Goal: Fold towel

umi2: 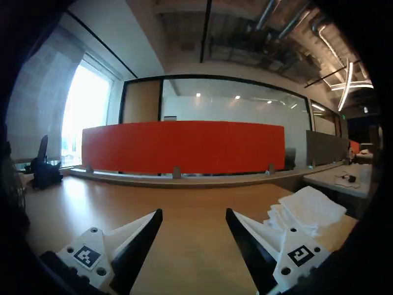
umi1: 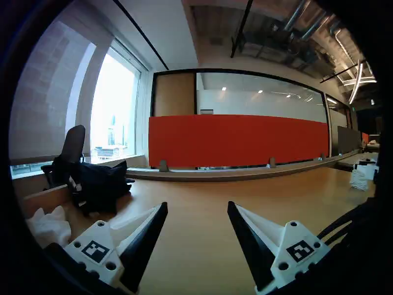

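In the left gripper view my left gripper (umi1: 196, 206) hangs open over the bare wooden desk (umi1: 206, 236), nothing between its black-tipped fingers. A crumpled white towel (umi1: 48, 227) lies at the desk's left edge, left of that gripper. A stack of folded white towels (umi1: 359, 179) sits far right. In the right gripper view my right gripper (umi2: 193, 212) is open too, low above the desk (umi2: 191, 255). A pile of folded white towels (umi2: 304, 209) rests just right of its right finger.
A black bag (umi1: 98, 186) and a dark office chair (umi1: 71, 147) stand at the desk's left end by the window. An orange divider panel (umi1: 236, 140) runs along the far edge. Another white desk (umi2: 351, 179) with small items stands right.
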Motion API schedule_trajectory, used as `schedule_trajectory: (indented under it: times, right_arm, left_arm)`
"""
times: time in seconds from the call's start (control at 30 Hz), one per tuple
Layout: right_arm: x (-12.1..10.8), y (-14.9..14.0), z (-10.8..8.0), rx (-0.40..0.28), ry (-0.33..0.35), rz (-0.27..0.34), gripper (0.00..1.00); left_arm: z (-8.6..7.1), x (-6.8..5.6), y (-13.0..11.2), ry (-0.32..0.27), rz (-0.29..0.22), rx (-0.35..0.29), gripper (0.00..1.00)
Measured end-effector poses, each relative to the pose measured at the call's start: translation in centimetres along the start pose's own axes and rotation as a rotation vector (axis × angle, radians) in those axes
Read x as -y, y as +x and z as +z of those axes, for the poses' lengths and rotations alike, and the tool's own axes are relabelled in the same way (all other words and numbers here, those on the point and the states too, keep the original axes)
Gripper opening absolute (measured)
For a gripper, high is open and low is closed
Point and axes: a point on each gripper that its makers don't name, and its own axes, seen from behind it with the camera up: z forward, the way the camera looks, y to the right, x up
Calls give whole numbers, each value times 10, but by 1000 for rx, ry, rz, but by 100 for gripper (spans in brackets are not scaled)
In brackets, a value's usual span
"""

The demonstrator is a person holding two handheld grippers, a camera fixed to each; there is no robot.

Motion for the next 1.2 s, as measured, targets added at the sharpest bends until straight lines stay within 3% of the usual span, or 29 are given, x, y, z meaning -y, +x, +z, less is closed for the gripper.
schedule_trajectory:
  times: [1.2]
  right_arm:
    - [-2,-3,-1,-1,2,3,100]
  left_arm:
    - [0,0,0,0,0,0,90]
